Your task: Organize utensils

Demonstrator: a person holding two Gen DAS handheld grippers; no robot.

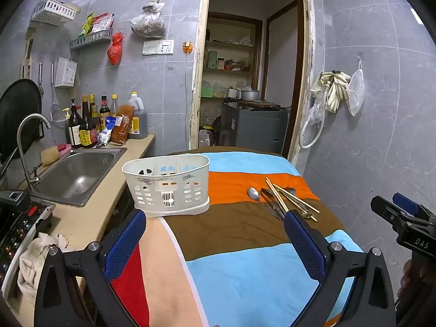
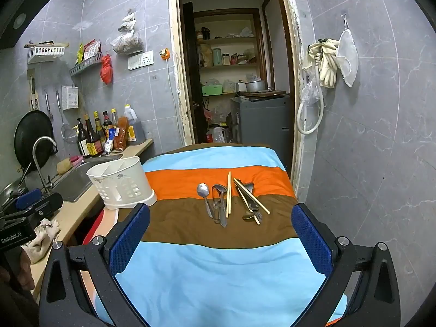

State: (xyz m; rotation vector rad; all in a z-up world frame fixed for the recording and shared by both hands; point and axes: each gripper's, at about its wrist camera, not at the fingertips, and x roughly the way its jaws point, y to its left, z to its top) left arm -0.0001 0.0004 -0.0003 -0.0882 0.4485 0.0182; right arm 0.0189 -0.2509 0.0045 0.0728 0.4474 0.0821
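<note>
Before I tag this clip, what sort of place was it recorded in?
Most likely a small home kitchen. A steel sink with a tap sits in the counter, sauce and oil bottles stand by the tiled wall, and a white utensil caddy waits on a striped cloth beside spoons and chopsticks.

Utensils and holder on the cloth-covered table, sink to the left

The utensil holder (image 2: pixel 121 185) stands at the table's (image 2: pixel 218 272) left edge, with the sink (image 1: pixel 76 174) just left of it and bottles (image 1: pixel 87 125) behind the sink by the wall. Right of the holder, apart from it, lie the utensils: a spoon (image 2: pixel 205 195) leftmost, then a chopstick (image 2: pixel 228 193), then crossed chopsticks (image 2: pixel 250 200) over a fork (image 2: pixel 248 186). A doorway (image 2: pixel 234 81) opens behind the table.
</note>
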